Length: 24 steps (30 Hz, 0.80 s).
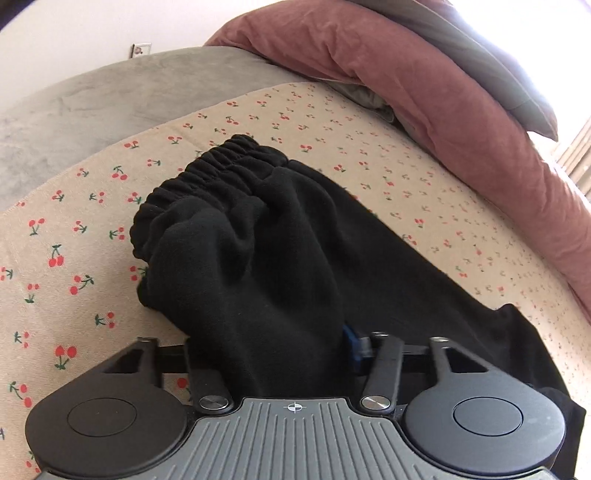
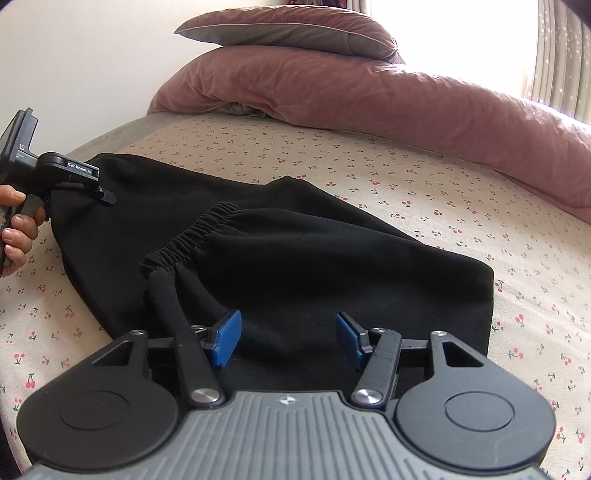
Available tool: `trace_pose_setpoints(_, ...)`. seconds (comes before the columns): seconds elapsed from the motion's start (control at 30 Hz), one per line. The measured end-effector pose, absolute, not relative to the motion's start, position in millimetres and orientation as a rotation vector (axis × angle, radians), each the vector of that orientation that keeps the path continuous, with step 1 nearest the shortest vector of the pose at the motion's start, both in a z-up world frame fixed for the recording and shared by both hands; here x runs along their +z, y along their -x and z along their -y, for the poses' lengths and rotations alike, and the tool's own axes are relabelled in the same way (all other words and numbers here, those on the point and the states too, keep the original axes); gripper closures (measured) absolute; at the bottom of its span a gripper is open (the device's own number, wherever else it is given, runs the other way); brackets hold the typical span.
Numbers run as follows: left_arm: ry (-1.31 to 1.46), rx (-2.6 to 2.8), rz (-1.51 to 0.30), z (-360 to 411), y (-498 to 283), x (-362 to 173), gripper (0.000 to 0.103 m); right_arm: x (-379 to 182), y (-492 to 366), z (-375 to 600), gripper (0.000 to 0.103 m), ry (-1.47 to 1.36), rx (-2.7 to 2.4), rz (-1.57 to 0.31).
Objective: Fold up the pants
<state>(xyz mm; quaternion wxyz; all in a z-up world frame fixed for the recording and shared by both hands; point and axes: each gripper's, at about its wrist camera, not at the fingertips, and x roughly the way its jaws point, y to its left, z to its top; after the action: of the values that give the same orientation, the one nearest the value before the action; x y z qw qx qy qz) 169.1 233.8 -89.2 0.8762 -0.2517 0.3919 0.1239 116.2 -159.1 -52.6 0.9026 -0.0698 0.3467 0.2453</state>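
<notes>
Black pants [image 1: 258, 240] lie folded on the cherry-print sheet [image 1: 74, 258], their elastic waistband [image 1: 221, 166] bunched at the far end. My left gripper [image 1: 269, 350] is shut on a raised fold of the fabric. The cloth hides the left finger; only the right blue pad [image 1: 349, 343] shows. In the right wrist view the left gripper [image 2: 105, 195], held by a hand [image 2: 16, 221], pinches the pants' far left edge. My right gripper [image 2: 288, 338] stands open low over the near part of the pants [image 2: 295, 258], with the waistband [image 2: 192, 236] ahead and nothing pinched between its blue pads [image 2: 227, 338].
A pink duvet [image 2: 369, 99] with a grey pillow [image 2: 288, 33] on top is heaped along the back and right of the bed. A grey blanket [image 1: 92, 99] covers the far left. A curtained window [image 2: 554, 55] glares at the right.
</notes>
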Motion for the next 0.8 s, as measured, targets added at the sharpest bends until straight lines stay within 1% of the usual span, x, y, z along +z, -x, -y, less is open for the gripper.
trace_pose_setpoints(0.03, 0.555, 0.241, -0.815, -235.7, -167.4, -89.6, 0.074, -53.0, -115.8, 158.0, 0.063, 0.144, 0.517, -0.720)
trace_pose_setpoints(0.13, 0.573, 0.245, -0.819, -236.7, -172.2, -93.1, 0.073, -54.2, -113.7, 153.0, 0.063, 0.157, 0.541, -0.725)
trace_pose_setpoints(0.23, 0.614, 0.217, -0.817, -242.6, -173.8, -95.6, 0.067, -55.9, -111.8, 149.0, 0.063, 0.173, 0.547, -0.731)
trace_pose_setpoints(0.3, 0.634, 0.168, -0.808, -244.7, -175.3, -97.9, 0.036, -56.5, -112.5, 148.9, 0.063, 0.170, 0.544, -0.736)
trace_pose_setpoints(0.33, 0.632, 0.139, -0.807, -244.7, -178.7, -99.2, 0.031, -56.7, -113.9, 149.2, 0.063, 0.167, 0.543, -0.740)
trace_pose_setpoints(0.37, 0.612, 0.139, -0.813, -242.1, -180.6, -98.9, 0.032, -57.4, -114.5, 149.5, 0.063, 0.163, 0.545, -0.746)
trace_pose_setpoints(0.43, 0.558, 0.165, -0.821, -234.5, -181.4, -96.7, 0.039, -58.4, -114.5, 149.1, 0.063, 0.159, 0.553, -0.755)
trace_pose_setpoints(0.47, 0.522, 0.205, -0.829, -230.9, -181.0, -95.5, 0.059, -58.7, -113.8, 148.6, 0.063, 0.160, 0.560, -0.757)
trace_pose_setpoints(0.5, 0.506, 0.221, -0.832, -229.7, -180.5, -95.1, 0.068, -58.9, -113.0, 148.1, 0.063, 0.163, 0.564, -0.757)
trace_pose_setpoints(0.57, 0.551, 0.206, -0.820, -236.0, -178.5, -96.2, 0.074, -59.4, -112.2, 147.9, 0.063, 0.169, 0.569, -0.757)
trace_pose_setpoints(0.8, 0.634, 0.167, -0.771, -247.4, -167.8, -93.9, 0.081, -62.0, -113.7, 150.4, 0.063, 0.165, 0.566, -0.771)
